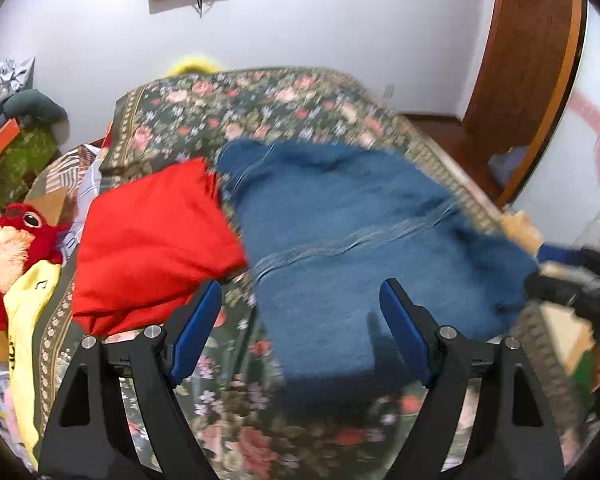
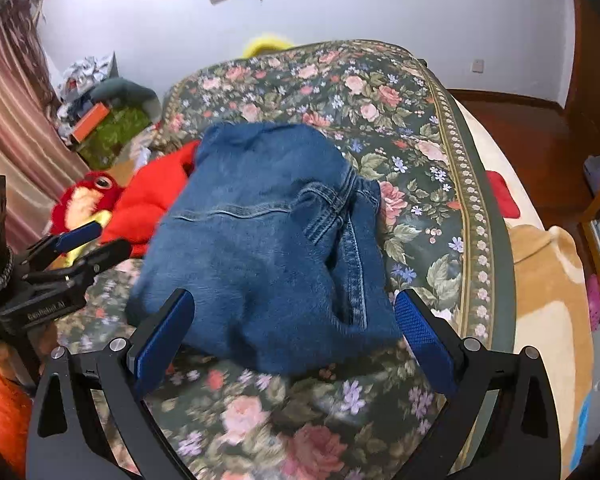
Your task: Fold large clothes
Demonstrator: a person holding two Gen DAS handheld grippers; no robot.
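While the folded blue jeans (image 2: 260, 236) lie in a thick bundle on the floral bedspread (image 2: 416, 152), a red garment (image 1: 152, 240) sits touching their left edge, with a red plush toy (image 1: 12, 244) beyond it at the bed's side. Both claws hover over the near edge of the denim, the left claw (image 1: 300, 320) spread wide with nothing between its blue pads, the right claw (image 2: 292, 332) likewise spread and empty.

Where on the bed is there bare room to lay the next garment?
Free: floral bedspread beyond and right of the folded jeans, up to its bordered edge, and the strip nearest the camera. Crowded: left side, with red garment and plush toy.
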